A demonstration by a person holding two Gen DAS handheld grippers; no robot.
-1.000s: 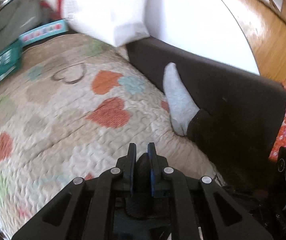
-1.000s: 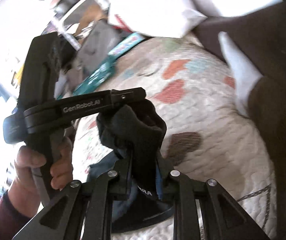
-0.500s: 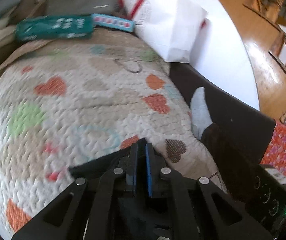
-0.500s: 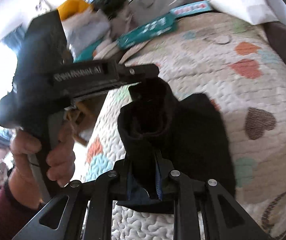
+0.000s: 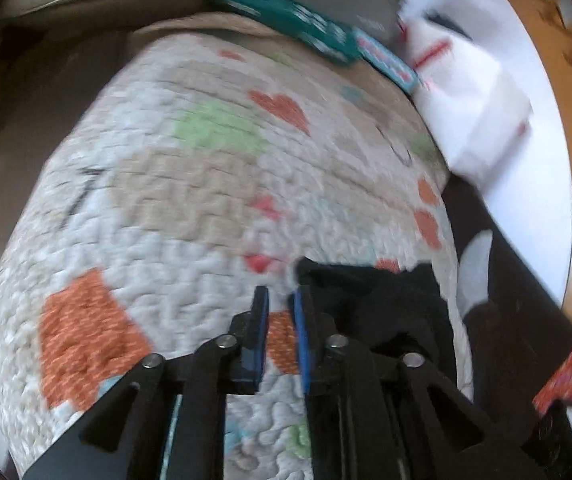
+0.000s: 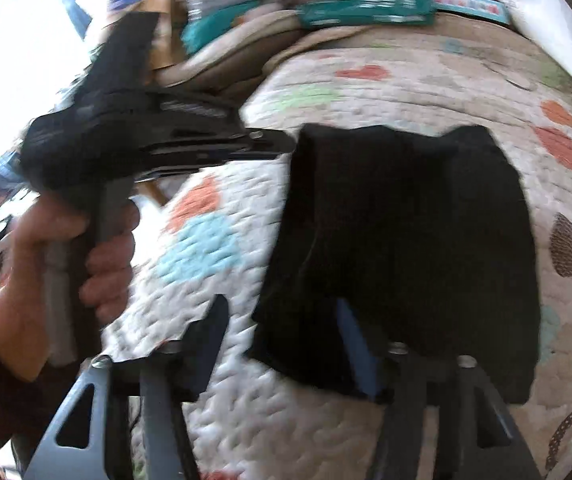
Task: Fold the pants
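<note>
Pants [image 6: 401, 240] flat on quilt [image 6: 222, 400] | left gripper [image 5: 280, 300] fingers narrow, empty | right gripper [image 6: 282, 320] fingers wide, just opened | writing blurred

Black pants [image 6: 405, 240] lie on a cream quilt [image 6: 226, 380] patterned with orange, green, blue and brown hearts. Both tools are black with blue pads [image 5: 299, 344]. Beyond sit a teal box [image 6: 365, 10] and a white pillow [image 5: 473, 96] with red stripes.

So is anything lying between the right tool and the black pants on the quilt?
Nothing visible. The right tool stands open directly over the near edge of the folded black pants, which lie flat on the heart-patterned quilt; only bare quilt surrounds them.
</note>
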